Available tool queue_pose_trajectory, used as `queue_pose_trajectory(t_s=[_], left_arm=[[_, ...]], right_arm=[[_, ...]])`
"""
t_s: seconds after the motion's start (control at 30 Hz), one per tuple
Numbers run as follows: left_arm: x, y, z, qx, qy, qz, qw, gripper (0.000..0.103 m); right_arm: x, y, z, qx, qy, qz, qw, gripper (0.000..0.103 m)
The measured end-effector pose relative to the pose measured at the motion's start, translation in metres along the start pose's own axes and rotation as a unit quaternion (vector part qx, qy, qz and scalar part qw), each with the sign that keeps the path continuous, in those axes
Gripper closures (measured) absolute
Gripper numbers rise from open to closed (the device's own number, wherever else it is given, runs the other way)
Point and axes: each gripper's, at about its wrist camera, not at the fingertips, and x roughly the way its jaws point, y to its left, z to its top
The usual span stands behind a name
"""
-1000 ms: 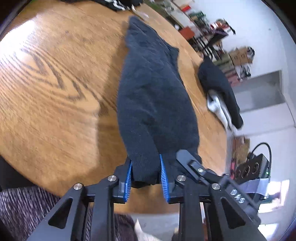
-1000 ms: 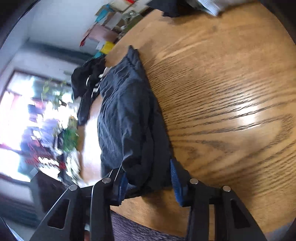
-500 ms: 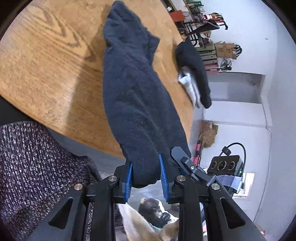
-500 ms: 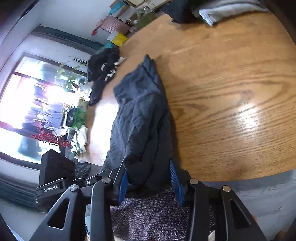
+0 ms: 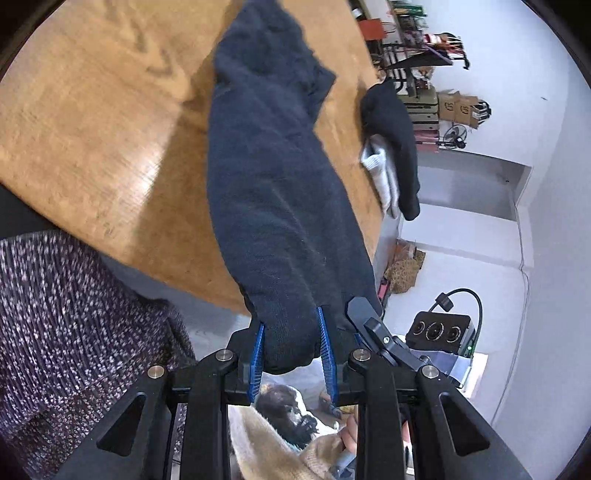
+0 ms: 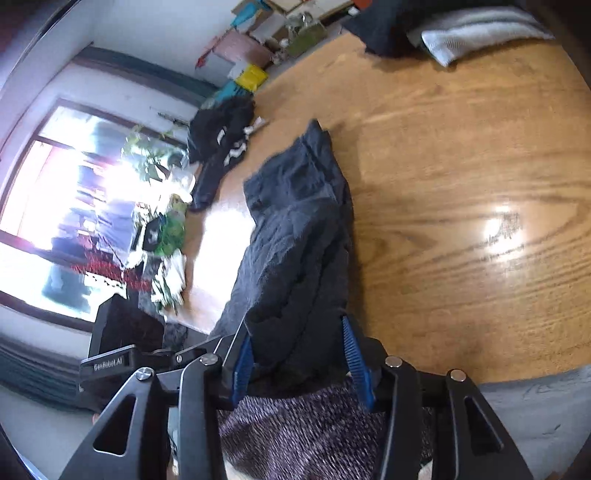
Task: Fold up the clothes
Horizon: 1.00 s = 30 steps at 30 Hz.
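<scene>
Blown-out window (image 6: 55, 221), glare on wooden table (image 6: 498, 229), slight motion blur, dark fisheye corners

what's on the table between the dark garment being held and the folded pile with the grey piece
Nothing: in the right wrist view bare wooden table separates the dark garment from the folded pile.

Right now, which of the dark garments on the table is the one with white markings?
The black garment with white markings at the table's far edge near the window. The dark blue garment in the jaws is plain; the dark piece beside the grey cloth shows none.
</scene>
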Motion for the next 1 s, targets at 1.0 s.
queue_pose_trajectory(t_s=[1.0], left_arm=[[-0.059, 0.021, -0.025, 0.081, -0.151, 0.050, 0.9841, 0.037]], right_arm=[[0.090, 0.042, 0.049, -0.133, 0.050, -0.056, 0.988, 0.042]])
